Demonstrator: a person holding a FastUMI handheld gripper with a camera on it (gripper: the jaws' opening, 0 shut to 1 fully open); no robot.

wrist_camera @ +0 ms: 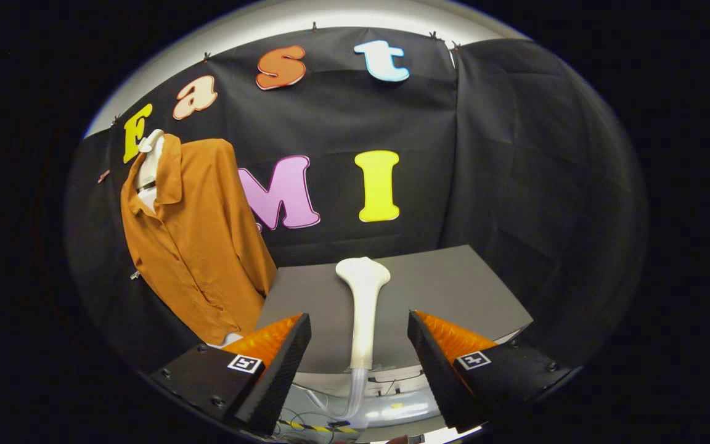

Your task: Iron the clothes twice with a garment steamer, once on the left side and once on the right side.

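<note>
Fingers spread, the gripper straddles the steamer at lower centre, unclamped; grasping comes next, shirt left.

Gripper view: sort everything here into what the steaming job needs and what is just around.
For the job:
- white plastic garment steamer head with a clear hose, lying on the table between the open fingers
- orange collared shirt on a white mannequin, beyond the fingers
- hand-held gripper, open, holding nothing

Just around:
- grey flat table
- cables below the table edge
</note>
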